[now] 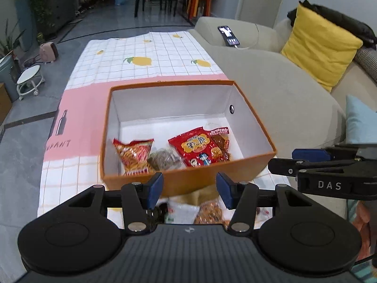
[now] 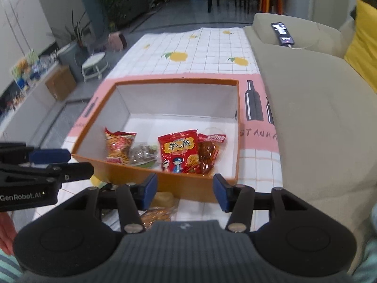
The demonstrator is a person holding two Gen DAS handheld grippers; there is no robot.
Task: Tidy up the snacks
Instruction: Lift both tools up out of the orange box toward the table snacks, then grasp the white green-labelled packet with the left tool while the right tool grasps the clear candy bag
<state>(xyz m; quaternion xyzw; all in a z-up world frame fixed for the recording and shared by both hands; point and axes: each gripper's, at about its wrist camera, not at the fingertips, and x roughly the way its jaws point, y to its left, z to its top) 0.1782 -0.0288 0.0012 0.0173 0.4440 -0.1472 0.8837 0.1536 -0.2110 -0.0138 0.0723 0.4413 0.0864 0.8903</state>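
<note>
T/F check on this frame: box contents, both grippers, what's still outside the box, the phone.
1. The orange box holds several snack packets. True.
2. The left gripper grips a red packet. False: its jaws stand open with nothing between them.
3. The right gripper is empty. True.
4. All snacks are boxed. False: loose snacks lie on the tablecloth in front of the box.
5. The phone lies inside the box. False: it lies on the sofa.

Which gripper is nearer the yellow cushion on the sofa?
Right. The right gripper hangs on the side toward the cushion and sofa; the left gripper hangs beyond it, farther away.
</note>
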